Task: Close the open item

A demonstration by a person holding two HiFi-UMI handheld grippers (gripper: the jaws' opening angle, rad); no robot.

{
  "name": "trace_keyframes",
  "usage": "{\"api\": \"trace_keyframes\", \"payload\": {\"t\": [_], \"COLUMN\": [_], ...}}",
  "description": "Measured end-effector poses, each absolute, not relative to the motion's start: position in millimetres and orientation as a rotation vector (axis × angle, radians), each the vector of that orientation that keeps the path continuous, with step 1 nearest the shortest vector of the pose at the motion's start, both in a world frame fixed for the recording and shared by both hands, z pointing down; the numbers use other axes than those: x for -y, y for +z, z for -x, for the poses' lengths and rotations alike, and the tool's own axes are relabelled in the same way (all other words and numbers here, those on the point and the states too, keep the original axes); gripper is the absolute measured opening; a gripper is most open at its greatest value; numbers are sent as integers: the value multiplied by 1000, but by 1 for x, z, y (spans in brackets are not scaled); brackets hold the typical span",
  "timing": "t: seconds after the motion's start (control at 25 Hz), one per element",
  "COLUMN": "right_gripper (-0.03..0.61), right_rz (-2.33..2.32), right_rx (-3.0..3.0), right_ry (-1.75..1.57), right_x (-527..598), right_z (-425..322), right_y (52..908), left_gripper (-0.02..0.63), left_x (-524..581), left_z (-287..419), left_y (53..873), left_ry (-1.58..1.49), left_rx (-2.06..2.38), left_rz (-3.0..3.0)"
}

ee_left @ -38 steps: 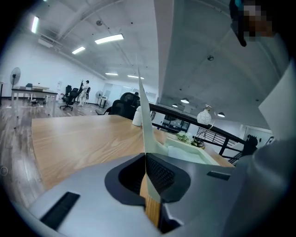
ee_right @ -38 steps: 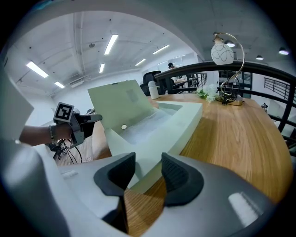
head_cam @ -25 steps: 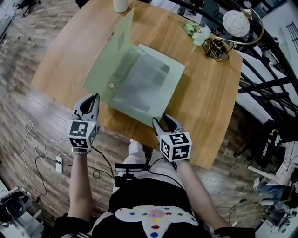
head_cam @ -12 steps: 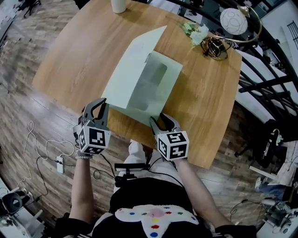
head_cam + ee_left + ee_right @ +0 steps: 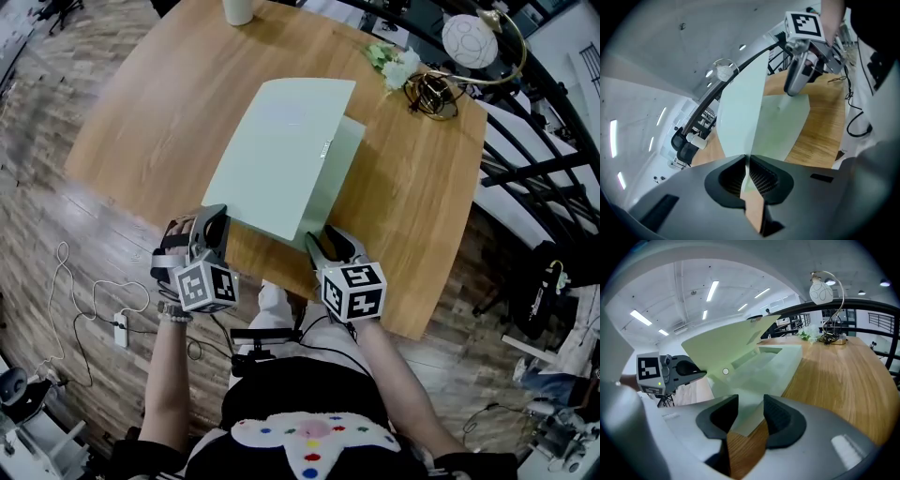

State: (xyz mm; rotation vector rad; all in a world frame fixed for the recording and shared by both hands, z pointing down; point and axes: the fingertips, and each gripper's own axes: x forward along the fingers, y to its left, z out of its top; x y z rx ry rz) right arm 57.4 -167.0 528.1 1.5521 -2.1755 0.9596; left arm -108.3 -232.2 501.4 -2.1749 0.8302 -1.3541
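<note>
Wooden tabletop (image 5: 131, 103) with a green folder (image 5: 343, 161) at centre, its cover (image 5: 277, 155) nearly down. The left hand-held gripper (image 5: 212, 225) pinches the cover's edge, jaws just starting to part. The right hand-held gripper (image 5: 328, 242) is wide, just narrowing, around the near corner without gripping. Likely next: release and press flat.

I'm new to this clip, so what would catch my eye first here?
A big pale green folder lies on the wooden table, cover raised partway. The left claw pinches that cover's near edge, jaws just starting to ease apart. A globe lamp stands at the table's far right corner.
</note>
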Motion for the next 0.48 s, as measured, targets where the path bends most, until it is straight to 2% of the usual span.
{"api": "trace_keyframes", "payload": {"t": [0.24,0.48], "right_gripper": [169,123], "right_rz": [-1648,-1718], "right_rx": [2159,2164], "right_ry": [900,783], "right_x": [175,194], "right_z": [-90,-111], "right_y": [512,494], "left_gripper": [21,25], "left_x": [226,219], "left_z": [100,98], "left_y": [511,519], "left_ry": [-1427,-1471], "left_rx": [-697,-579], "left_rz": [2035,1939]}}
